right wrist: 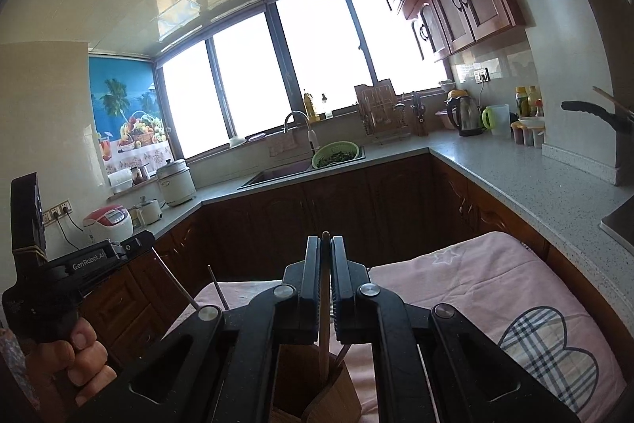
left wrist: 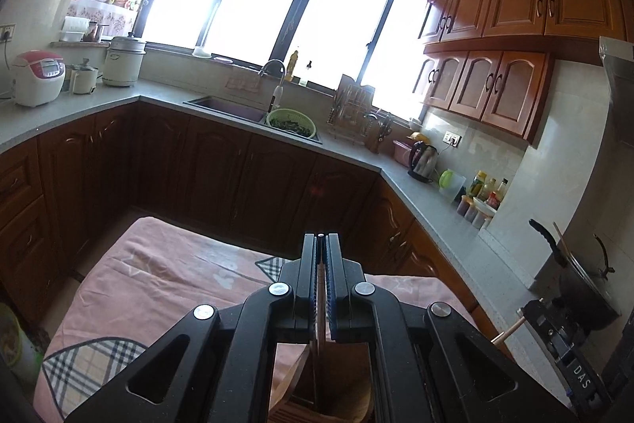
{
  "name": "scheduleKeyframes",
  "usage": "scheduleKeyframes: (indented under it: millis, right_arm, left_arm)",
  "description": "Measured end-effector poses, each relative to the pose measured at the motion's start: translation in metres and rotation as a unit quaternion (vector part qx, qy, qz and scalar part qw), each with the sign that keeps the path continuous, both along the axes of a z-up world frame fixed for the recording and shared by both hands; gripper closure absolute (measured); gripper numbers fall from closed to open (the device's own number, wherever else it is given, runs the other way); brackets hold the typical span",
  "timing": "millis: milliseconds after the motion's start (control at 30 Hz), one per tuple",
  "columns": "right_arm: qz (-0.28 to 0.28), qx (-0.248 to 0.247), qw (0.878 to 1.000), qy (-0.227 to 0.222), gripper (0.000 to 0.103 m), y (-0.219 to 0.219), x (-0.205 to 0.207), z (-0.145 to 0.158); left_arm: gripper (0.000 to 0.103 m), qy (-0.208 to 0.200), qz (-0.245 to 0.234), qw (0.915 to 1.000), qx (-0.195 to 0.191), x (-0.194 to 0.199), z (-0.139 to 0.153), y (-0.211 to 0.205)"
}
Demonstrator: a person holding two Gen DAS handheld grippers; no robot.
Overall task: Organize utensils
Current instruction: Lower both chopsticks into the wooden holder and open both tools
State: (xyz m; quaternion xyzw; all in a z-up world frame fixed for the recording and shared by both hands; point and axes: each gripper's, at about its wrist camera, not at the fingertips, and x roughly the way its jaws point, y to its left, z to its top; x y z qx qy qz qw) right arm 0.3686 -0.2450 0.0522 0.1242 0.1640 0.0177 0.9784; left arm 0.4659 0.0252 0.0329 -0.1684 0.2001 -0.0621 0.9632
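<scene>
My left gripper [left wrist: 321, 238] is shut on a thin wooden utensil [left wrist: 320, 351], whose lower end stands in a wooden holder [left wrist: 340, 391] below the fingers. My right gripper [right wrist: 325, 240] is shut on a wooden stick-like utensil [right wrist: 324, 324] that reaches down into the same wooden holder [right wrist: 317, 395]. Two thin sticks [right wrist: 216, 290] rise to the left of the right gripper. The left gripper's body and the hand holding it [right wrist: 59, 304] show at the left of the right wrist view. The holder stands on a table under a pink cloth [left wrist: 158, 284].
The pink cloth with plaid hearts [right wrist: 495, 304] covers the table. Grey counters run around the room with a sink [left wrist: 230, 108], a green colander [left wrist: 291, 121], a kettle [left wrist: 422, 161], rice cookers [left wrist: 37, 78] and a pan [left wrist: 574, 264] at right. Dark cabinets stand below.
</scene>
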Motion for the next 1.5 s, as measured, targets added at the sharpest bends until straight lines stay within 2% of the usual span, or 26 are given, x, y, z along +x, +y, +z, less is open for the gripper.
scheduleKeyframes:
  millis: [233,400,800,900,967,1033,1133,1200,1267,1333,1400,1500]
  right_arm:
    - [0.003,0.005,1.0,0.024,0.099,0.0,0.007,-0.023]
    - [0.005,0.0,1.0,0.026,0.099,-0.001,0.008,-0.021]
    - [0.01,0.002,0.999,0.038,0.094,-0.002,0.013,-0.021]
    - [0.011,0.004,0.999,0.039,0.093,-0.001,0.013,-0.022]
    - [0.011,0.007,0.999,0.037,0.092,-0.002,0.011,-0.021]
    - [0.009,0.011,0.999,0.034,0.077,-0.003,0.009,-0.019]
    - [0.007,0.017,0.999,0.026,0.06,-0.005,0.005,-0.015]
    - [0.007,0.023,1.0,0.02,0.056,-0.006,0.0,-0.011]
    - [0.004,0.028,1.0,0.01,0.043,-0.008,-0.008,-0.006]
    - [0.0,0.033,0.999,-0.004,0.019,-0.01,-0.018,-0.002]
    - [-0.004,0.035,0.999,-0.02,0.008,-0.012,-0.03,0.002]
    - [-0.003,0.03,0.999,-0.029,0.003,-0.011,-0.047,0.006]
  left_arm:
    - [0.1,0.021,-0.007,0.9997,0.013,0.02,-0.012,-0.007]
    - [0.099,0.031,-0.004,0.9991,0.027,0.024,-0.014,-0.01]
    - [0.097,0.041,-0.011,0.9988,0.024,0.02,-0.005,-0.003]
    - [0.09,0.045,-0.011,0.9986,0.024,0.021,-0.004,-0.002]
    - [0.078,0.043,-0.009,0.9987,0.024,0.02,-0.005,-0.002]
    - [0.076,0.04,-0.007,0.9988,0.027,0.017,-0.004,-0.001]
    - [0.061,0.04,-0.005,0.9989,0.025,0.012,-0.002,0.0]
    - [0.052,0.037,0.0,0.999,0.025,0.006,0.001,0.003]
    - [0.038,0.033,0.005,0.9992,0.021,-0.004,0.003,0.006]
    - [0.028,0.03,0.011,0.9993,0.019,-0.016,0.003,0.01]
    - [0.019,0.028,0.017,0.9993,0.016,-0.03,0.002,0.013]
    - [0.015,0.027,0.016,0.9994,0.014,-0.052,0.002,0.015]
